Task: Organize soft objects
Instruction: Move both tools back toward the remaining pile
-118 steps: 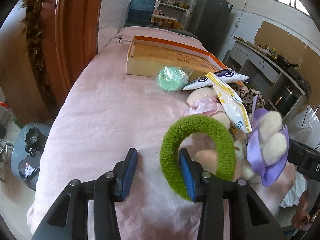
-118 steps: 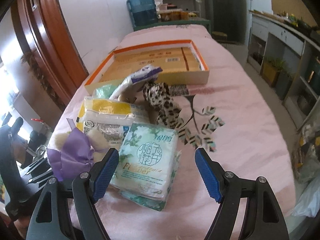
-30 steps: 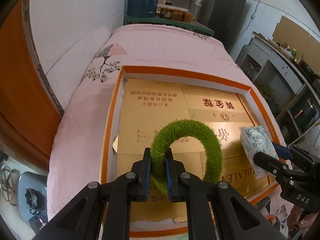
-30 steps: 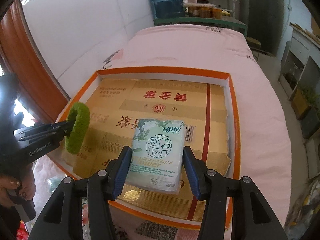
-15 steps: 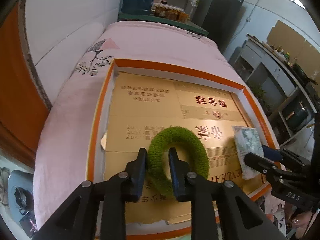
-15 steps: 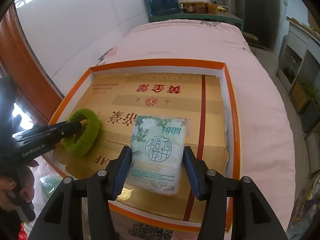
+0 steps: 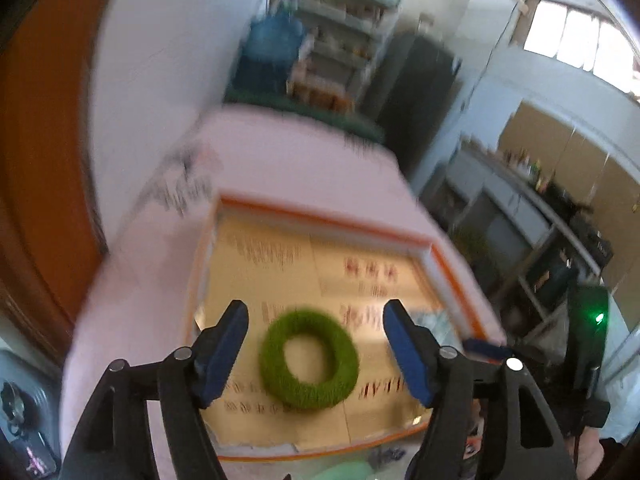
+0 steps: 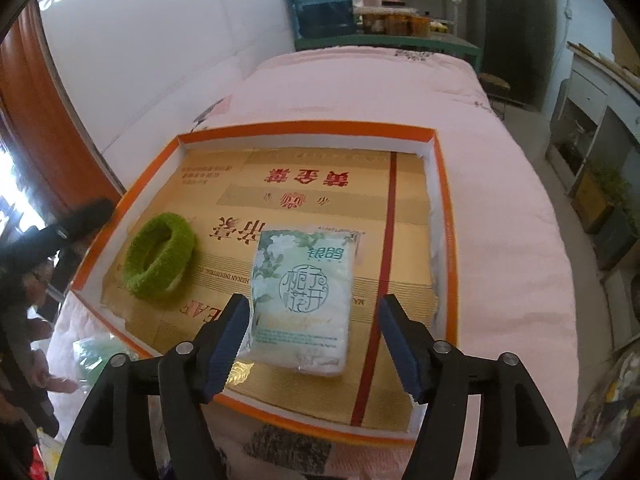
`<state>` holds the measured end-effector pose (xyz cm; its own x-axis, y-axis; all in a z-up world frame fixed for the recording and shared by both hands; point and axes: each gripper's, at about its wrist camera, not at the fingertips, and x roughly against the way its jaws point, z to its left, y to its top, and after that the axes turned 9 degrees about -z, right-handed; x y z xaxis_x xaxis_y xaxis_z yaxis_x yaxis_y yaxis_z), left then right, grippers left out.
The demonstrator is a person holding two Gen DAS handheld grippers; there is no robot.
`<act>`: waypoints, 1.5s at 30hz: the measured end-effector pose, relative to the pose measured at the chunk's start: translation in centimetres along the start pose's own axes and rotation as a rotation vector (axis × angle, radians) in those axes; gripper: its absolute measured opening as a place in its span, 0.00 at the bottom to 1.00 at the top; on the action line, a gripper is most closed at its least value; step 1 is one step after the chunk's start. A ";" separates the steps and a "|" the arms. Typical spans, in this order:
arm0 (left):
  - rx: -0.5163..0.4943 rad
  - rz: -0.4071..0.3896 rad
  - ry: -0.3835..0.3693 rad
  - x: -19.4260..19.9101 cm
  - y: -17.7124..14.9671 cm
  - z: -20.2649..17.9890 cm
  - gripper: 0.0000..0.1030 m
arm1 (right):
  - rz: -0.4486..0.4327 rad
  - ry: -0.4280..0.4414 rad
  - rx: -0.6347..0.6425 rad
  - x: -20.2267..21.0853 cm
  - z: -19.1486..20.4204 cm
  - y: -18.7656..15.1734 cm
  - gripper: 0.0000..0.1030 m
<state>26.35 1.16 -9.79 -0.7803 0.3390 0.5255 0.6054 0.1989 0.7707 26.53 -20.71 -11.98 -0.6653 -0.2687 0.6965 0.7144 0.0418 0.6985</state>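
Note:
A fuzzy green ring (image 7: 309,359) lies flat on the cardboard floor of the orange-rimmed box (image 7: 320,217). My left gripper (image 7: 316,350) hangs above it with its jaws opening wide; the ring shows between the fingers but neither pad touches it. In the right wrist view the ring (image 8: 159,256) lies at the box's (image 8: 451,240) near left. A pale green tissue pack (image 8: 304,300) lies flat in the box's near middle. My right gripper (image 8: 314,342) is over its near end, jaws opening, pads clear of the pack.
The box rests on a pink quilted bed (image 8: 500,200). A white wall and brown wooden frame (image 8: 36,120) run along the left. A blue water jug (image 8: 320,0) and shelves stand beyond the bed. Loose soft items (image 8: 96,356) lie by the box's near left corner.
My left gripper let go of the green ring, which dropped flat into the box, and drew up and back. My right gripper opened off the tissue pack, which now lies in the box.

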 end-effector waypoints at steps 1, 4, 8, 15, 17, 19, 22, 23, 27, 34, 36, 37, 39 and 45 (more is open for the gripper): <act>-0.003 -0.054 0.001 0.9 0.2 -0.1 0.71 | -0.011 0.002 -0.012 0.6 -0.1 0.0 0.67; -0.040 -0.195 0.020 4.2 0.8 -0.8 0.71 | -0.040 0.008 -0.042 2.3 -0.2 -0.3 0.67; -0.113 -0.233 0.089 7.3 1.0 -2.5 0.71 | -0.073 0.003 -0.054 5.0 0.3 -0.7 0.67; -0.200 -0.334 0.155 12.7 -0.1 -5.2 0.71 | -0.178 -0.001 -0.040 11.6 2.4 -1.4 0.67; -0.215 -0.343 0.156 14.0 -0.5 -5.9 0.71 | -0.218 0.005 -0.033 14.0 3.3 -1.9 0.67; -0.217 -0.349 0.159 15.1 -0.8 -6.4 0.71 | -0.256 0.005 -0.025 16.1 4.2 -2.6 0.67; -0.220 -0.375 0.165 17.0 -1.3 -7.0 0.71 | -0.320 -0.010 -0.003 19.2 5.8 -3.8 0.67; -0.221 -0.386 0.172 17.8 -1.5 -7.1 0.71 | -0.340 -0.022 0.010 20.3 6.5 -4.3 0.67; -0.220 -0.418 0.187 20.1 -2.4 -7.2 0.71 | -0.365 -0.033 0.041 22.4 8.6 -6.1 0.67; -0.197 -0.441 0.155 22.5 -3.8 -7.2 0.71 | -0.355 0.005 0.012 23.6 10.1 -8.3 0.67; -0.197 -0.444 0.153 23.1 -4.1 -7.0 0.71 | -0.345 0.006 0.002 23.8 10.3 -8.9 0.67; -0.195 -0.443 0.154 23.4 -4.3 -7.0 0.71 | -0.341 0.007 -0.001 23.9 10.4 -9.2 0.67; -0.194 -0.434 0.153 23.9 -4.7 -7.0 0.71 | -0.330 0.013 -0.008 24.1 10.6 -9.8 0.67; -0.200 -0.377 0.160 24.4 -6.5 -6.9 0.71 | -0.307 0.007 0.005 24.3 11.1 -11.4 0.67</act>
<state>2.26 1.78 0.50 -0.9642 0.1276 0.2323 0.2449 0.0943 0.9649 -0.16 -17.04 -1.20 -0.8483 -0.2760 0.4519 0.4793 -0.0375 0.8769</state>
